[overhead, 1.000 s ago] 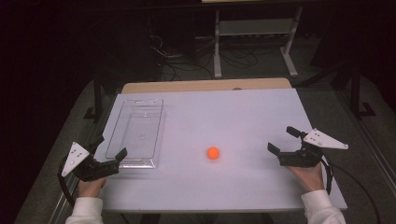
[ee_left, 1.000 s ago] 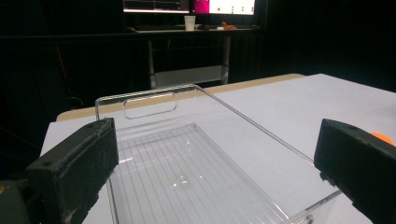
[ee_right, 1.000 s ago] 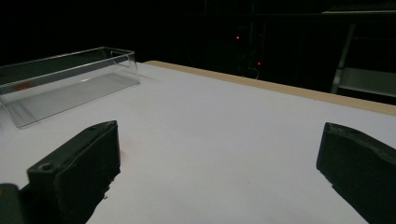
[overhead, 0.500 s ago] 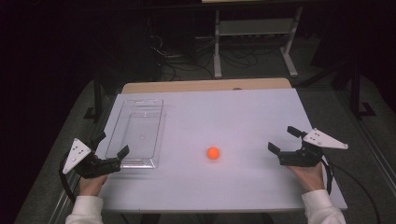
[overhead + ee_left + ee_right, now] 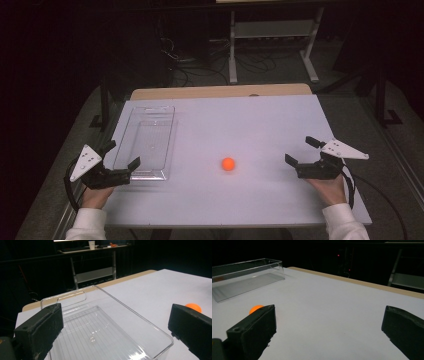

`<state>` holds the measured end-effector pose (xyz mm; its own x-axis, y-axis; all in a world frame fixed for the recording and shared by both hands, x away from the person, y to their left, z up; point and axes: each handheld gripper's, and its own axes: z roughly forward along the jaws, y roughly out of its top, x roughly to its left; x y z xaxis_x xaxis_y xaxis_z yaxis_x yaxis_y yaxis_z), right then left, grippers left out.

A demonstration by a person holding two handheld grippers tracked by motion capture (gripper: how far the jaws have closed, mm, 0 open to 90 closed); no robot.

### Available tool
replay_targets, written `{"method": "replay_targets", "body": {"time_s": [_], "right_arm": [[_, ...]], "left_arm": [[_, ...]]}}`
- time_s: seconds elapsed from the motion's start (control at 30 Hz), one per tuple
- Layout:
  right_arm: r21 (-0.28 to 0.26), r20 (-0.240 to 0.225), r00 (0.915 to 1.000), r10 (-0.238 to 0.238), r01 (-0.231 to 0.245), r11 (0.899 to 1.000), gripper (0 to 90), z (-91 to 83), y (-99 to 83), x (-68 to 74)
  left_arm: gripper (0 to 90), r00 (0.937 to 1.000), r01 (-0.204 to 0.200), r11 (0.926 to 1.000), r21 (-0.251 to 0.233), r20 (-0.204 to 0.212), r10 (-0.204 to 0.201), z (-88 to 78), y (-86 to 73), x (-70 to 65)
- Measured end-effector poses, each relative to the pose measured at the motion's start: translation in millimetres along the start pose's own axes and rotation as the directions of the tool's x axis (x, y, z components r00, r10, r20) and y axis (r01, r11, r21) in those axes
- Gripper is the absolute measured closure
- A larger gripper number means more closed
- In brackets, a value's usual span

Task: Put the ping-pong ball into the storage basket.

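Left claw (image 5: 121, 161) is sitting wide open at the near left corner of the table (image 5: 280, 125), gripping nothing, with its jaws just beside the near end of the clear plastic bin (image 5: 146, 141). Compared with a second ago it's edging in a bit closer to that bin, one jaw now practically at the near rim. In the left gripper view the bin's near wall (image 5: 140, 340) is lying right between the two jaws, so my guess is it's lining up to steady or grab the bin.

Right claw (image 5: 302, 154) is also gaping open and empty, hovering low at the near right side of the table. It's barely budging from where it was, so the ball pickup isn't really starting yet by the look of it.

Moving out from there, the orange ball (image 5: 228, 163) is resting on the bare table between the two claws, well apart from both and a little nearer the bin side. It's round, so no real long axis or heading to talk about.

The bin is the thing with a direction: it's running lengthwise away from the person, short end nearest, open side up, with a handle cutout (image 5: 72, 295) in the far wall.
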<state>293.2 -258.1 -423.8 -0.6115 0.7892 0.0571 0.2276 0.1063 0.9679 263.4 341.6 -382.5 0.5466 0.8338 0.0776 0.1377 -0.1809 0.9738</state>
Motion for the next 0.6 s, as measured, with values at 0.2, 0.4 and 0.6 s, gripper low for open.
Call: {"method": "replay_targets", "body": {"time_s": [0.2, 0.4, 0.6], "right_arm": [[-0.003, -0.003, 1.0000, 0.002, -0.002, 1.000, 0.0, -0.4, 0.2, -0.2], [-0.008, -0.005, 1.0000, 0.004, -0.004, 1.000, 0.0, -1.0, 0.6, -0.3], [-0.009, -0.007, 1.0000, 0.003, -0.003, 1.000, 0.0, -0.9, 0.7, -0.3]], "left_arm": [[0.0, 0.9996, -0.023, 0.9997, 0.006, 0.013, 0.023, 3.8, 11.0, -1.8], [0.0, 0.9985, -0.048, 0.9987, 0.017, 0.027, 0.047, 7.1, 22.6, -3.5], [0.0, 0.9959, -0.074, 0.9962, 0.045, 0.055, 0.072, 13.3, 30.2, -5.9]]}}
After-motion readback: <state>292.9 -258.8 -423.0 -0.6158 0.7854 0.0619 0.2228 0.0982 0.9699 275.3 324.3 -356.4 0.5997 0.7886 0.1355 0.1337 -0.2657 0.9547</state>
